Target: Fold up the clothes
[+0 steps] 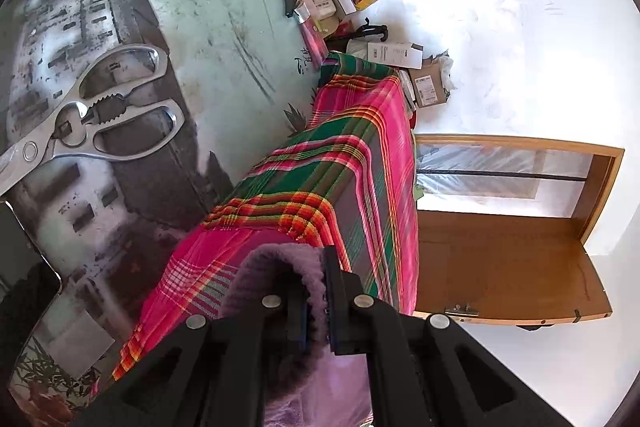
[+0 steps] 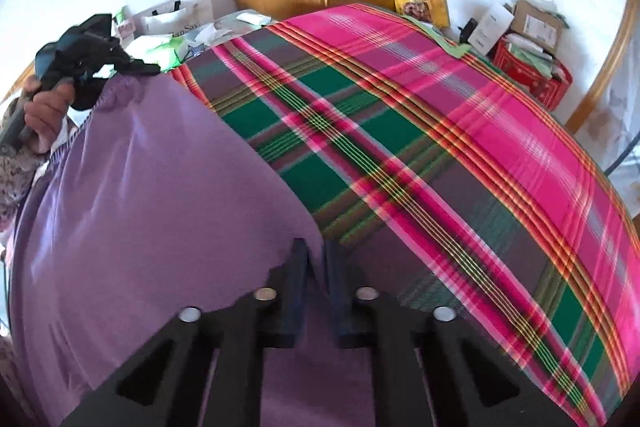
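Two claws are pinching one purple garment [image 2: 132, 195] at opposite ends; the left claw [image 1: 316, 291] is clamped on its ribbed hem, the right claw [image 2: 316, 267] is closed together on its near edge, and the garment's long axis is running between them over the plaid cloth [image 2: 440, 131] covering the counter. The red basket [image 2: 536, 75] at the far corner is holding papers and boxes; the fold, I judge, is turning on which end gets carried across to the other.
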Action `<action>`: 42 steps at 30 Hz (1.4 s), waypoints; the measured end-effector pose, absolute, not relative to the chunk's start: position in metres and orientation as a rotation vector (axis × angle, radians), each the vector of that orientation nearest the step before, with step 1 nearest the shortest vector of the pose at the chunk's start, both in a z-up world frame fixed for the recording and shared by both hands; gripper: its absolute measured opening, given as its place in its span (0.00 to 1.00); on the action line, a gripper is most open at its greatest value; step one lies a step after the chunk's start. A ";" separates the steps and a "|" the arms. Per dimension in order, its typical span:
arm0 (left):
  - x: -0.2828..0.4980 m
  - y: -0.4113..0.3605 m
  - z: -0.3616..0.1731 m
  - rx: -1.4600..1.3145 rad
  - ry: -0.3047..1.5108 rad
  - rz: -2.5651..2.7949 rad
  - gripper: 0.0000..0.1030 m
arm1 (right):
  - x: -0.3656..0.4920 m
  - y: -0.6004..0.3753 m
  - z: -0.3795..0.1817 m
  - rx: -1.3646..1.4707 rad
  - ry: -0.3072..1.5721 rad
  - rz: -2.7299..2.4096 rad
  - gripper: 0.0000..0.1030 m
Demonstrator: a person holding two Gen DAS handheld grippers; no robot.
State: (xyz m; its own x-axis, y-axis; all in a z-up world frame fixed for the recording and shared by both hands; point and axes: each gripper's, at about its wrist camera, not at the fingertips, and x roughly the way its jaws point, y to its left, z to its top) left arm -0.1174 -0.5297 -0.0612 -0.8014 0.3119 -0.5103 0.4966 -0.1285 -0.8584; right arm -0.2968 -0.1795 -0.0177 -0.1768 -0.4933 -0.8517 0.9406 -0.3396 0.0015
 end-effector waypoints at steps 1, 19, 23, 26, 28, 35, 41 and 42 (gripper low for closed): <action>-0.117 -0.530 -0.061 0.929 1.980 -2.066 0.06 | -0.296 -0.180 -0.017 0.954 0.682 -1.746 0.04; -0.114 -0.529 -0.057 0.916 1.987 -2.065 0.07 | -0.298 -0.181 -0.010 0.846 0.763 -1.970 0.21; -0.106 -0.526 -0.042 0.912 1.963 -2.100 0.10 | -0.294 -0.153 0.013 0.801 0.721 -2.087 0.21; -0.092 -0.522 -0.026 0.887 1.932 -2.132 0.16 | -0.287 -0.123 0.029 0.846 0.613 -2.092 0.21; -0.080 -0.519 -0.014 0.863 1.906 -2.151 0.22 | -0.275 -0.105 0.036 0.872 0.568 -2.078 0.22; -0.028 -0.483 0.013 0.911 1.824 -2.211 0.23 | -0.212 -0.052 0.042 0.960 0.428 -1.919 0.22; 0.002 -0.421 0.016 1.109 1.693 -2.279 0.23 | -0.147 -0.040 0.016 1.038 0.418 -1.773 0.24; 0.005 -0.407 0.013 1.168 1.670 -2.280 0.23 | -0.140 -0.040 0.016 1.021 0.411 -1.787 0.23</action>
State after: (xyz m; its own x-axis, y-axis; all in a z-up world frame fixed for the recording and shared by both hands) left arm 0.0050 -0.4069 0.0128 -0.7055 0.3543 -0.6138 0.4784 -0.4011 -0.7812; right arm -0.1397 -0.0401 0.0164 -0.1477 -0.5927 -0.7918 0.8789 -0.4458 0.1697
